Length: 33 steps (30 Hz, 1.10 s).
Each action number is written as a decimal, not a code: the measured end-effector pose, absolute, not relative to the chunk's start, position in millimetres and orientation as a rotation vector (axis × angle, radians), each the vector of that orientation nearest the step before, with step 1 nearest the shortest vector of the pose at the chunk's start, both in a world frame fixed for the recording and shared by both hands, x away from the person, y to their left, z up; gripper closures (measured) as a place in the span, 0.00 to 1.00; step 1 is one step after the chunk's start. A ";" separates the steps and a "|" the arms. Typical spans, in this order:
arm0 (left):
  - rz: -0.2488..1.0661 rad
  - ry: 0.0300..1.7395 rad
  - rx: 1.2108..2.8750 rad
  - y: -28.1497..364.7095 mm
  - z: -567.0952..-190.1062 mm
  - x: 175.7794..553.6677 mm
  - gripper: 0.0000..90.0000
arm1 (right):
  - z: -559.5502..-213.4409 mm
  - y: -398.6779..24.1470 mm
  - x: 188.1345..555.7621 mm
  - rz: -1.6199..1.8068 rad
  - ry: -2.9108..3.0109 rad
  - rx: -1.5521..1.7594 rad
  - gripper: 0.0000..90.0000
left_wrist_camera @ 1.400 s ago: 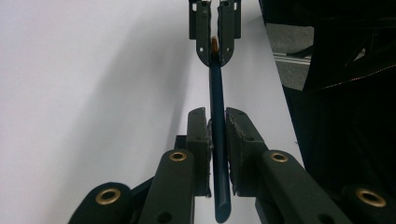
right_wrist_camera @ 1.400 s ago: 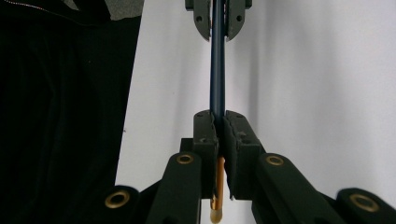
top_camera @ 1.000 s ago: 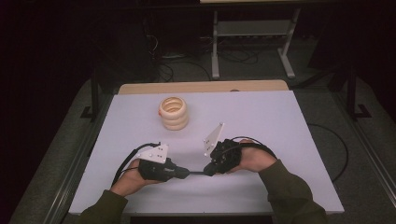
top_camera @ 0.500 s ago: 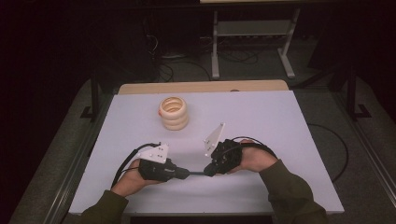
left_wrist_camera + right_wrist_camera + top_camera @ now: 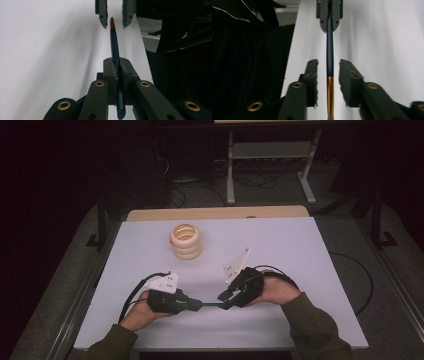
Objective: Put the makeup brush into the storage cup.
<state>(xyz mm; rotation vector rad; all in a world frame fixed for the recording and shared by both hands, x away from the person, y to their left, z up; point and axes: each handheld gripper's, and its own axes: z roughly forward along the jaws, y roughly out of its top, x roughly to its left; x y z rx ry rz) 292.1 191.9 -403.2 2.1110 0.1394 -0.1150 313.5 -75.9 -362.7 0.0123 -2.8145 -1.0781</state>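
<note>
Pen (image 5: 115, 47), dark blue with a gold end, is sitting clamped in the left gripper (image 5: 117, 68), held level over the table (image 5: 300, 250) so its far end reaches the right gripper (image 5: 328, 75). Those jaws have just been opening and are now flanking the gold end without touching, probably letting go. Stacked rings (image 5: 185, 240) are standing well apart.

Stack of pale wooden rings (image 5: 186, 241), upper centre-left of the high view, upright on white table (image 5: 300, 250). Wooden strip (image 5: 215, 213) along the table's far edge. Metal stand (image 5: 270, 155) and cables (image 5: 180, 195) on the floor behind.
</note>
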 end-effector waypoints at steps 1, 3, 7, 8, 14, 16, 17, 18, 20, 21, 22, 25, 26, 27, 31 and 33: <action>-0.115 0.141 2.109 192.1 -403.5 292.2 0.94 | -363.1 -77.5 314.0 -1.103 -2.812 0.014 0.70; -0.115 0.144 2.109 192.9 -403.4 292.3 0.94 | -363.7 -81.1 313.8 -1.146 -2.805 0.018 0.68; -0.109 0.146 2.093 195.0 -402.2 292.6 0.94 | -365.7 -89.6 312.8 -1.245 -2.756 -0.024 0.65; -0.108 0.143 2.086 195.3 -402.0 292.9 0.94 | -366.3 -91.7 312.7 -1.269 -2.748 -0.027 0.64; -0.100 0.128 2.088 196.8 -400.7 293.6 0.94 | -370.7 -104.3 310.0 -1.397 -2.714 -0.072 0.66; -0.104 0.134 2.082 196.5 -401.0 293.2 0.94 | -371.9 -108.4 307.9 -1.419 -2.690 -0.099 0.67; -0.103 0.132 2.083 196.5 -401.0 293.3 0.94 | -372.9 -109.9 307.6 -1.427 -2.694 -0.100 0.67; -0.101 0.128 2.086 196.4 -401.0 293.4 0.94 | -373.6 -111.0 306.6 -1.428 -2.686 -0.108 0.67; -0.102 0.126 2.086 196.3 -401.1 293.2 0.94 | -376.0 -113.1 304.7 -1.459 -2.674 -0.122 0.68; -0.103 0.127 2.084 196.4 -400.9 293.0 0.94 | -377.9 -113.7 304.7 -1.469 -2.663 -0.115 0.68; -0.103 0.128 2.082 196.3 -400.8 292.8 0.94 | -379.8 -113.8 304.7 -1.475 -2.664 -0.114 0.69; -0.100 0.125 2.081 196.4 -400.8 293.1 0.94 | -384.4 -110.8 305.1 -1.464 -2.662 -0.113 0.70; -0.099 0.124 2.083 196.4 -400.9 293.2 0.94 | -385.3 -109.6 305.5 -1.464 -2.665 -0.106 0.71; -0.100 0.123 2.083 196.3 -400.9 293.2 0.94 | -385.8 -108.6 305.5 -1.463 -2.661 -0.106 0.72; -0.104 0.122 2.084 196.0 -401.6 293.1 0.94 | -389.3 -104.0 305.7 -1.445 -2.671 -0.086 0.75; -0.101 0.120 2.086 195.7 -401.9 293.4 0.94 | -390.1 -102.8 305.6 -1.440 -2.669 -0.085 0.77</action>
